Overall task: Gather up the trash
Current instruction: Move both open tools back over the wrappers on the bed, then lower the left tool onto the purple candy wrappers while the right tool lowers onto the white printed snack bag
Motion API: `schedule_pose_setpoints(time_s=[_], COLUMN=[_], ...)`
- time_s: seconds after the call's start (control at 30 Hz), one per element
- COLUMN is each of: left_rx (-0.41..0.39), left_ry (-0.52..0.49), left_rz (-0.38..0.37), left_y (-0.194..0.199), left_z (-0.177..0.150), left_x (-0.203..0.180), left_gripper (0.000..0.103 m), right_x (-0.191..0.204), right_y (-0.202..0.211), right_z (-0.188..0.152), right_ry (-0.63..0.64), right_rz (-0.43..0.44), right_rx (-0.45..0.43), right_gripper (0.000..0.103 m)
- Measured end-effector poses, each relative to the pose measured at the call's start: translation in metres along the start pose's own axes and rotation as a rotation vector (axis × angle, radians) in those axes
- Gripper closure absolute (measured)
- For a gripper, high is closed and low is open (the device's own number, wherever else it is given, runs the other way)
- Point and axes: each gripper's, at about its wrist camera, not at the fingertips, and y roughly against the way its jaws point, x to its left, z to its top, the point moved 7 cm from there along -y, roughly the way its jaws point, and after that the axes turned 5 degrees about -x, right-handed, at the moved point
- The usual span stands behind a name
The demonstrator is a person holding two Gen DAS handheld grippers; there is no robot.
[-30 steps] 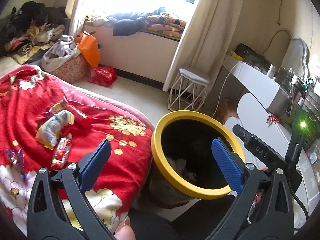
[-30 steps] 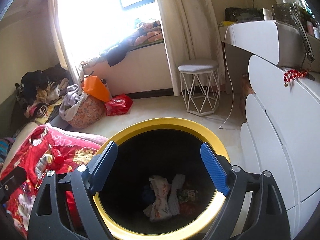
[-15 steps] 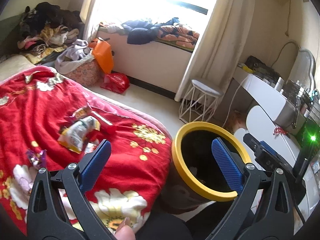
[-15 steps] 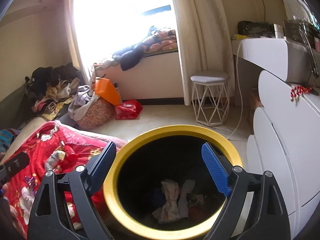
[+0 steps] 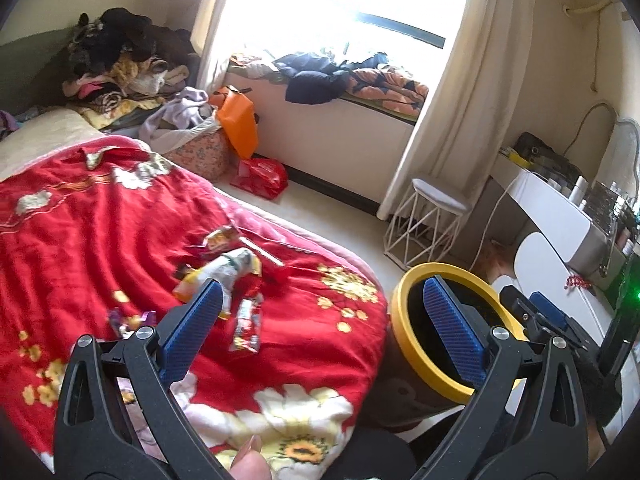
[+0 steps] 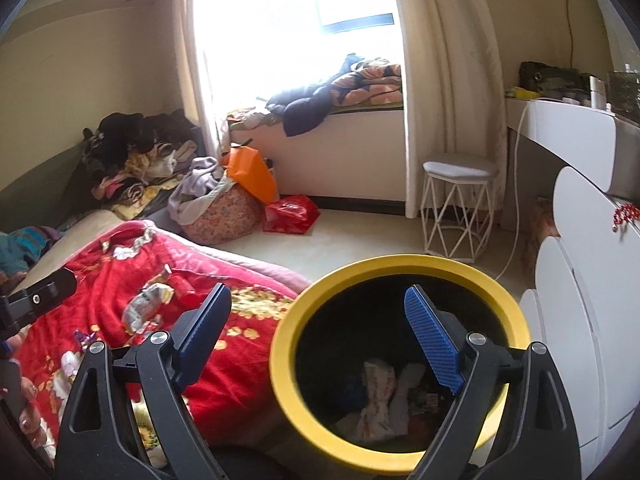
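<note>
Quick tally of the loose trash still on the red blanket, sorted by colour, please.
White crumpled wrapper: 1
Red wrapper: 1
Yellow-orange wrapper: 1
Purple wrapper: 1
Total: 4 I can tell apart on the red blanket; smaller scraps may be hidden.

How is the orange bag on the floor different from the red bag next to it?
The orange bag stands up tall, propped against the flowery cloth basket; the red bag lies low and slumped on the floor. The orange bag looks smooth and flat-sided, while the red bag is crinkly and shiny with pale print. The orange bag also looks the larger of the two. Both sit below the window ledge, beside each other.
</note>
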Motion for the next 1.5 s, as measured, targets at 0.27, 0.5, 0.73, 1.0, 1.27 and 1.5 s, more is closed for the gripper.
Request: schedule_pose_setpoints(time_s=[0.27, 0.5, 0.73, 1.0, 1.27, 1.5], left_rx=[-0.015, -0.035, -0.044, -0.044, -0.004, 0.063], left_ry=[0.03, 0.057, 0.084, 0.122, 0.154, 0.18], left_rz=[0.05, 0.09, 0.13, 0.176, 0.224, 0.243], left_y=[0.01, 0.019, 0.027, 0.035, 0.037, 0.026], left_z=[0.005, 0.01, 0.011, 0.007, -0.007, -0.027], left_x=[0.032, 0.057, 0.082, 0.112, 0.141, 0.158], left_gripper=[0.011, 0.011, 0.011, 0.011, 0.011, 0.011], right_x=[0.027, 0.046, 0.07, 0.101, 0.131, 0.16], right_y=[-0.001, -0.002, -0.007, -0.02, -0.045, -0.076], right_z=[0.002, 0.005, 0.007, 0.008, 0.001, -0.006], right_ry=[0.037, 0.071, 0.102, 0.134, 0.161, 0.159], right_rz=[0.044, 0.082, 0.126, 0.18, 0.234, 0.283], right_rx=[0.002, 0.004, 0.011, 0.037, 0.103, 0.182], right_gripper=[0.017, 0.017, 0.016, 0.016, 0.016, 0.016])
